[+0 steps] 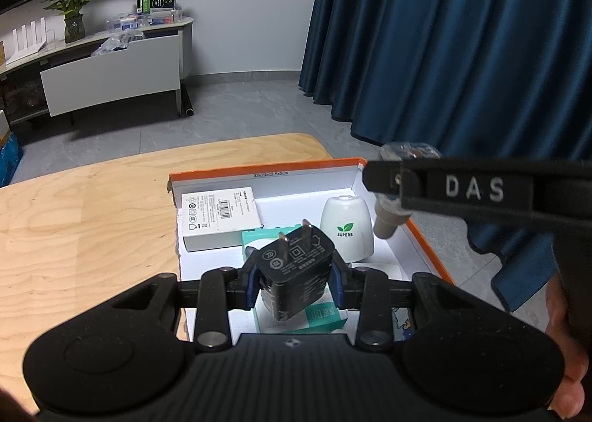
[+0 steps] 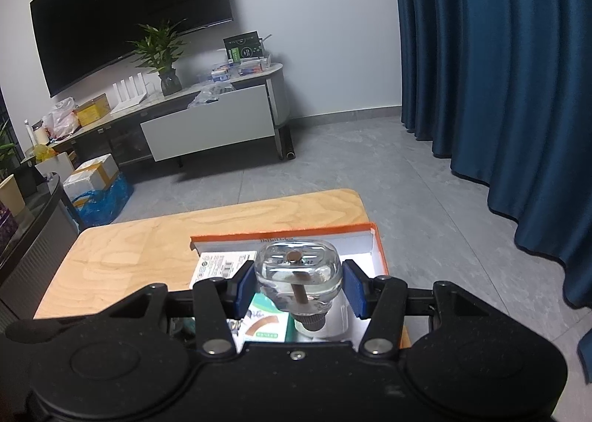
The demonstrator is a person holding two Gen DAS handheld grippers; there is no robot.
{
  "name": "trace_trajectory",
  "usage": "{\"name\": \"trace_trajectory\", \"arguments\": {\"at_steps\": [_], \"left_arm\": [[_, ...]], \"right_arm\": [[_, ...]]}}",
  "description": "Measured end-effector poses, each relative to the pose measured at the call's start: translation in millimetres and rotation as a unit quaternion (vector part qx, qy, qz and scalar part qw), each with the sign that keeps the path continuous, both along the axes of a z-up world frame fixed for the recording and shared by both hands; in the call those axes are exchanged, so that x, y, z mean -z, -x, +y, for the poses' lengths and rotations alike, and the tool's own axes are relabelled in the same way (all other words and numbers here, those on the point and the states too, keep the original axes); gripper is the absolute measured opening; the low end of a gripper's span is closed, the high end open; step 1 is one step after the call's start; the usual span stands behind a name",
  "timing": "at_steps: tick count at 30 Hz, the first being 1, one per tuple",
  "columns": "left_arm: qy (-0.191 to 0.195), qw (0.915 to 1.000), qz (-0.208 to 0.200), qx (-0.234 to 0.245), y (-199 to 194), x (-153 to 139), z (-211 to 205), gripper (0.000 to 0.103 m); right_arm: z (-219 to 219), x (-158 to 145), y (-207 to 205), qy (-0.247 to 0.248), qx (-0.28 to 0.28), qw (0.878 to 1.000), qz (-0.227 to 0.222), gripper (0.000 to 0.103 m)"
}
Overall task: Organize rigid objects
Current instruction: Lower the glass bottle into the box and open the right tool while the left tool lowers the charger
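Left hand-held gripper (image 1: 296, 283) clamped on black two-prong plug adapter (image 1: 294, 274), right hand-held gripper (image 2: 298, 283) clamped on clear glass bottle (image 2: 298, 274), both above orange-rimmed white cardboard box (image 1: 266, 166) at tabletop's (image 1: 92, 218) three o'clock.

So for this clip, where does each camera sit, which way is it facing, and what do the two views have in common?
Left wrist: rides the left gripper, angled down at the orange-edged box; its fingers clamp a black plug adapter; the right gripper and a hand cross at right.
Right wrist: rides the right gripper, also angled down at the box; its fingers hold a clear glass bottle.
Shared: the box, wooden table, TV stand, blue curtain.
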State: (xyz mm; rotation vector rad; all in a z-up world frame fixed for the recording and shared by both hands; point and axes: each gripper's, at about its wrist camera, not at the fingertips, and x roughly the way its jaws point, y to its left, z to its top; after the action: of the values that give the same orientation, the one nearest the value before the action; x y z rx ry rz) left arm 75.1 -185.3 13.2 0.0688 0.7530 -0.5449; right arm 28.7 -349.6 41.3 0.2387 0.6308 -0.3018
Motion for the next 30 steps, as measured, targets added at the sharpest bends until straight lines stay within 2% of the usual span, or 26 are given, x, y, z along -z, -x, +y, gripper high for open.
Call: {"name": "trace_trajectory", "arguments": {"at_steps": [18,22,30], "left_arm": [[-0.003,1.0,0.006,0.005,-9,6,-9,0.037],[-0.005,1.0,0.008,0.004,-9,7,-10,0.037],[-0.004,0.9999,0.01,0.008,-9,8,-14,0.037]], "right_arm": [[-14,1,-34,-0.003,-0.01,1.0,0.001,0.062],[-21,4,-42,-0.012,-0.009,1.0,-0.009,0.068],[-26,-5,-15,-0.001,0.018,0.999,-0.036,0.068]]}}
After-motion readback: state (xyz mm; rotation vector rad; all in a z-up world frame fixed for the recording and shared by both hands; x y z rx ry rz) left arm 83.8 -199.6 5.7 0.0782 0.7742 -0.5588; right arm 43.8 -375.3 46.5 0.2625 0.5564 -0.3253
